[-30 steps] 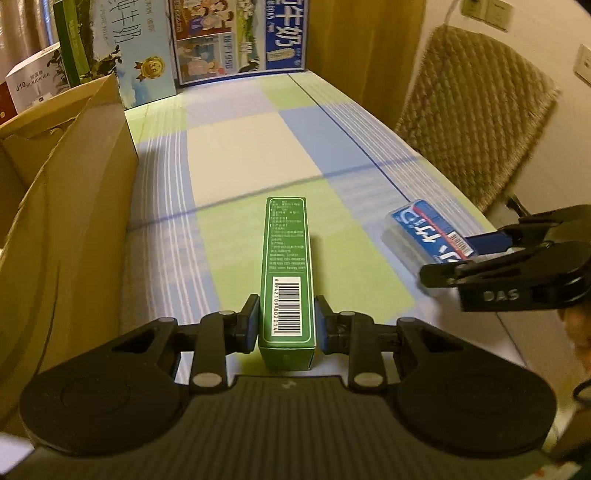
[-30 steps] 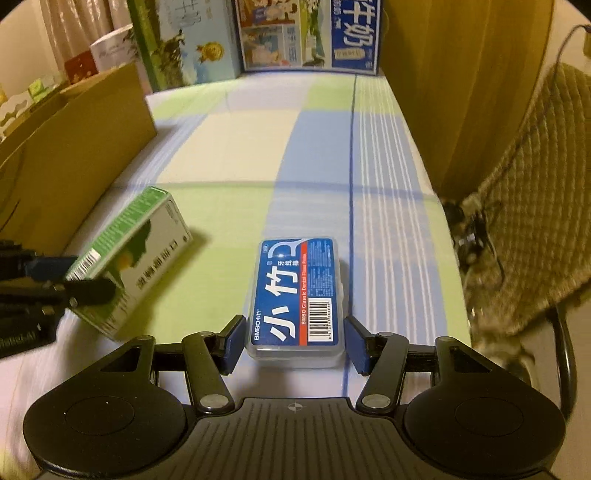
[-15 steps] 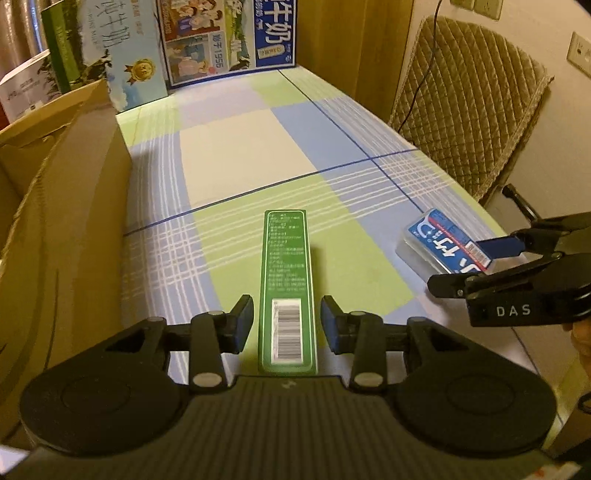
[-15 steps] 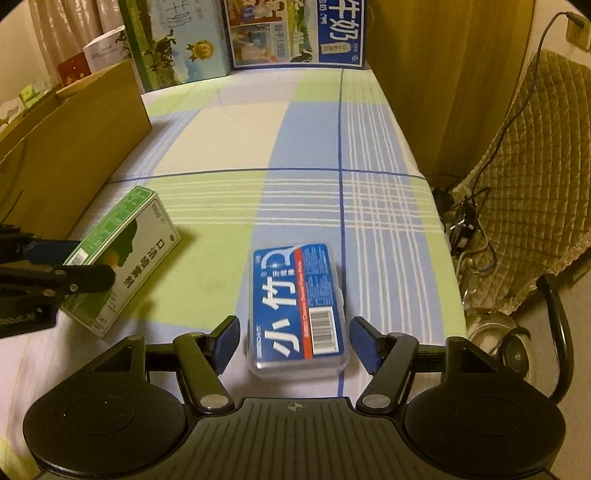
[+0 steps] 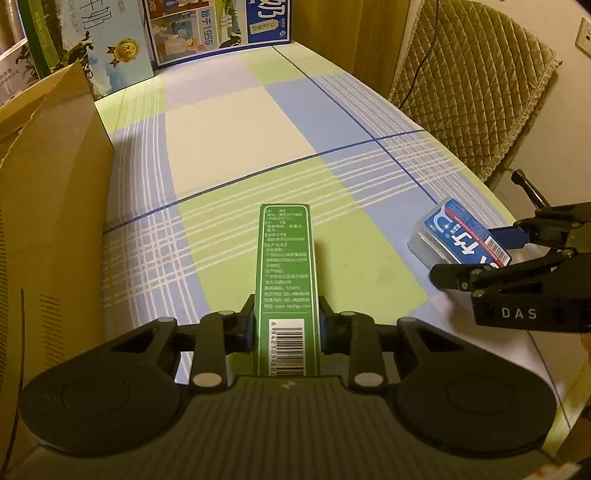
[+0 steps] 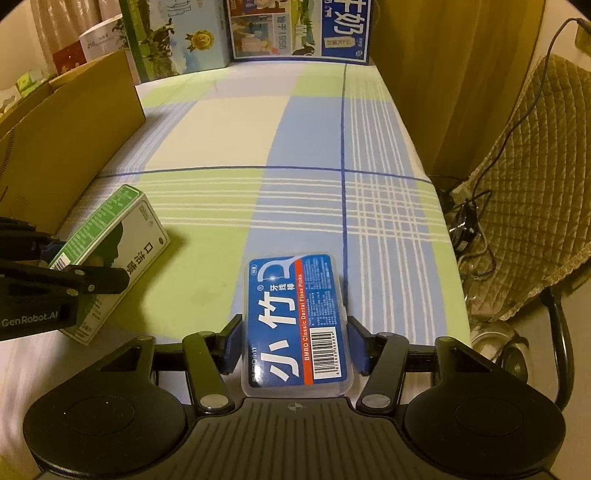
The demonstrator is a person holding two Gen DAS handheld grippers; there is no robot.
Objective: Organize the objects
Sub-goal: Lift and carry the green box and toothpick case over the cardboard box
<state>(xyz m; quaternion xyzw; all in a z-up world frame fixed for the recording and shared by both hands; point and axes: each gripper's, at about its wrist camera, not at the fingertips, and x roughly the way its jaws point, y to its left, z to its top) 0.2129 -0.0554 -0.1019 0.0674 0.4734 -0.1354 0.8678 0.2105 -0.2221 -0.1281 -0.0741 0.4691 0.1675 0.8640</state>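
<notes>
A long green carton (image 5: 284, 266) with a barcode on its top side points away from me, and my left gripper (image 5: 286, 319) is shut on its near end. From the right wrist view the same carton (image 6: 110, 254) shows a white face and sits low over the checked cloth. A clear floss-pick box (image 6: 295, 317) with a blue and red label is clamped between the blue pads of my right gripper (image 6: 295, 334). In the left wrist view that box (image 5: 458, 236) is at the table's right edge, tilted slightly, with the right gripper (image 5: 517, 254) around it.
An open cardboard box (image 5: 48, 221) runs along the left side of the table. Milk cartons (image 5: 218, 29) stand across the far end. A quilted chair (image 5: 472, 81) stands off the right edge, with cables on the floor (image 6: 469, 221).
Both grippers have gone from open to shut. The left fingers closed onto the green carton and the right fingers closed onto the floss-pick box.
</notes>
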